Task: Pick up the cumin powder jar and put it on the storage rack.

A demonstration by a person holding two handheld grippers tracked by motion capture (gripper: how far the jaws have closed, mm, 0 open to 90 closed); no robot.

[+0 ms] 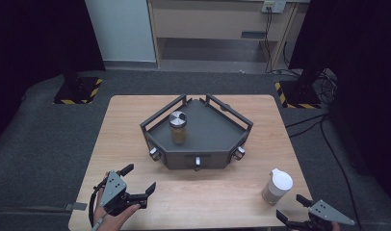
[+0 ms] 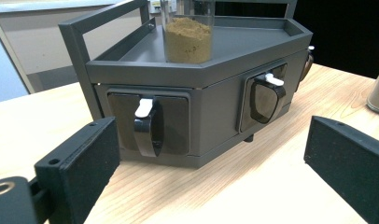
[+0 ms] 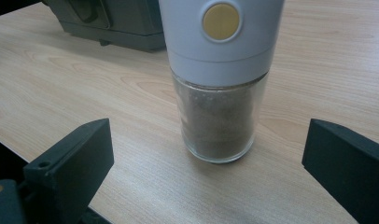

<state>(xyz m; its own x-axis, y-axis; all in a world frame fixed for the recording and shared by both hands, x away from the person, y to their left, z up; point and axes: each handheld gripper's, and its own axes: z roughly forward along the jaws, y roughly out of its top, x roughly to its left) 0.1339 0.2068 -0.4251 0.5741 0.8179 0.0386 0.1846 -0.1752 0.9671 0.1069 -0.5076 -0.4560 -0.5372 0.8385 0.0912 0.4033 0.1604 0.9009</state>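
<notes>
- A pale wooden worktop (image 1: 136, 125) stands on dark grey carpet, with black curtains at both sides and a light cabinet against the back wall.
- The grinder (image 1: 277, 186), a glass body of dark spice under a white top, stands upright near the front right corner of the worktop, apart from everything else.
- In the right gripper view the grinder (image 3: 219, 79) sits straight ahead between the two black jaws, touched by neither; a round yellow button marks its white top.
- The right claw (image 1: 291, 211) is at the front edge by that corner, just short of the grinder, its jaws spread wide with nothing in them.
- The left claw (image 1: 136, 180) rests low near the front left corner, held by a hand (image 1: 114, 211), jaws also wide apart and empty.
- A dark grey angular rack (image 1: 217, 139) with a railed tray on top fills the middle of the worktop; small hinged handles with white tabs sit on its front faces.
- A jar (image 1: 177, 127) of tan powder with a metal lid stands upright on the left part of the tray.
- The left gripper view faces the rack's front from close by, the jar (image 2: 188, 35) above it.
</notes>
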